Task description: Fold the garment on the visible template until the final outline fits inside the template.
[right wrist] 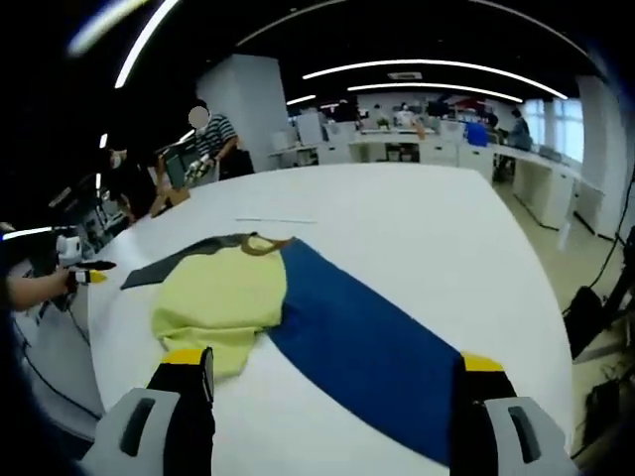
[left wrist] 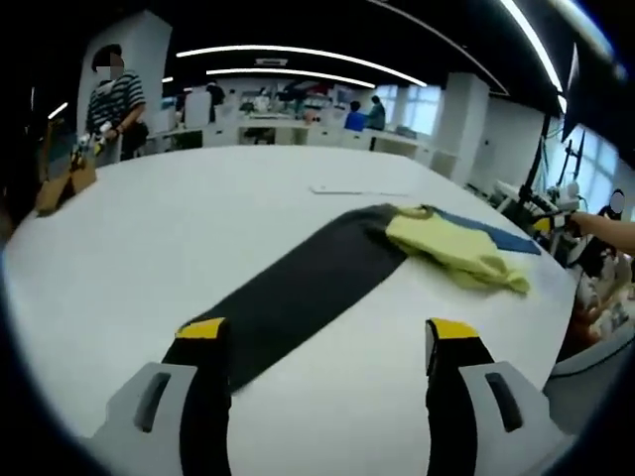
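On the white table, our pale yellow cloth garment lay folded across the dark-grey-and-blue template strip; both grippers hung released, the left view showing mostly grey, the right mostly blue.

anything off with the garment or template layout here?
The yellow garment lies bunched and skewed, spilling off the blue panel onto the dark grey panel and bare white table. One corner trails out rumpled. Both grippers, left and right, stand open, holding nothing.
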The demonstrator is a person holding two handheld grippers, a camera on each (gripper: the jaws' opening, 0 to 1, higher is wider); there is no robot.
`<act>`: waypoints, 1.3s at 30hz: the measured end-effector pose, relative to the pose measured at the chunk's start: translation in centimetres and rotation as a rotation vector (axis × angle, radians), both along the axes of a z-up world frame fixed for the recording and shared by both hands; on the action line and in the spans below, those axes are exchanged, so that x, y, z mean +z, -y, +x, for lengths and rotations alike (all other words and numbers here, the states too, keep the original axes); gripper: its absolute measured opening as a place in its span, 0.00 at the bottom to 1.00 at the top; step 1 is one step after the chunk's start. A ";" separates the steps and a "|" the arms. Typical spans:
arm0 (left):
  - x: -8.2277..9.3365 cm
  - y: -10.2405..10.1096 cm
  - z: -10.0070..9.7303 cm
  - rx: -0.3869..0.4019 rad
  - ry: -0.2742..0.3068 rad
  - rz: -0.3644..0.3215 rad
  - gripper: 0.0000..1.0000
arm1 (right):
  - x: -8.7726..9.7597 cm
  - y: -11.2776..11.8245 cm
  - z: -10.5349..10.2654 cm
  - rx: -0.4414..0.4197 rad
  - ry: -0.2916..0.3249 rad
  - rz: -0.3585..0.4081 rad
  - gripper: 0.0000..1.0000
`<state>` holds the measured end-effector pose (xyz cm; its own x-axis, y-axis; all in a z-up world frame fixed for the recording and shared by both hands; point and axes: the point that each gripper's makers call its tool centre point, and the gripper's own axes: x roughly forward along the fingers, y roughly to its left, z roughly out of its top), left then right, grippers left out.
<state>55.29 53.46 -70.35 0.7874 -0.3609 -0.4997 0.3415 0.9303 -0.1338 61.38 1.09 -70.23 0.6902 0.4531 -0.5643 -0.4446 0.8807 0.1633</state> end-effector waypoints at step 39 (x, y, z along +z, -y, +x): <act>4.3 11.5 -3.2 -0.337 0.139 -0.034 0.99 | 0.6 -22.7 -5.6 0.617 0.064 -0.055 0.72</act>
<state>52.11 41.97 -66.07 0.6808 -0.6265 -0.3795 0.6455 0.7580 -0.0933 55.74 23.75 -69.59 0.3432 0.7508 -0.5644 -0.8819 0.4643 0.0815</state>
